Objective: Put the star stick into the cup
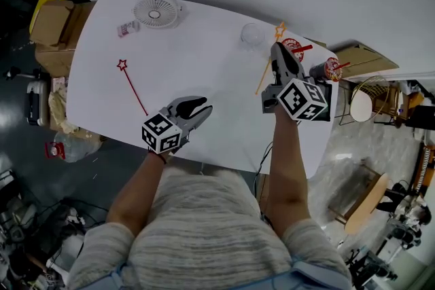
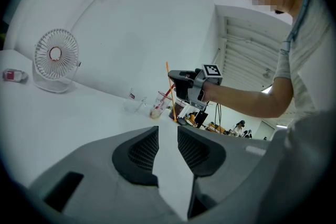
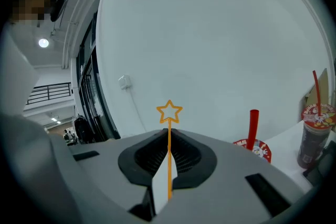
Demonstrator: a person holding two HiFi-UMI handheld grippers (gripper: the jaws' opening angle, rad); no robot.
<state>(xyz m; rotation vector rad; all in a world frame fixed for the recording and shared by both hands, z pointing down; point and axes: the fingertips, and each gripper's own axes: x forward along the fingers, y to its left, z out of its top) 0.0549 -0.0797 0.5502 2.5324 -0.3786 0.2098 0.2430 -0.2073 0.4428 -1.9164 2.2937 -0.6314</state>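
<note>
My right gripper [image 1: 277, 51] is shut on an orange star stick [image 1: 268, 62], which stands upright between the jaws in the right gripper view, its star [image 3: 169, 112] above them. In the head view the star sits beside a clear empty cup [image 1: 252, 34] at the table's far side. The left gripper view shows that cup [image 2: 135, 105] left of the held orange star stick [image 2: 170, 92]. A red star stick [image 1: 133, 88] lies flat on the white table [image 1: 204, 58] at the left. My left gripper [image 1: 202, 106] hovers near the front edge, open and empty.
A small white fan [image 1: 155, 9] stands at the table's far edge, with a small bottle [image 1: 128, 28] lying to its left. Two lidded drink cups with red straws [image 1: 292, 45] [image 1: 332, 68] stand at the right end. Cardboard boxes [image 1: 51, 24] sit beyond the left edge.
</note>
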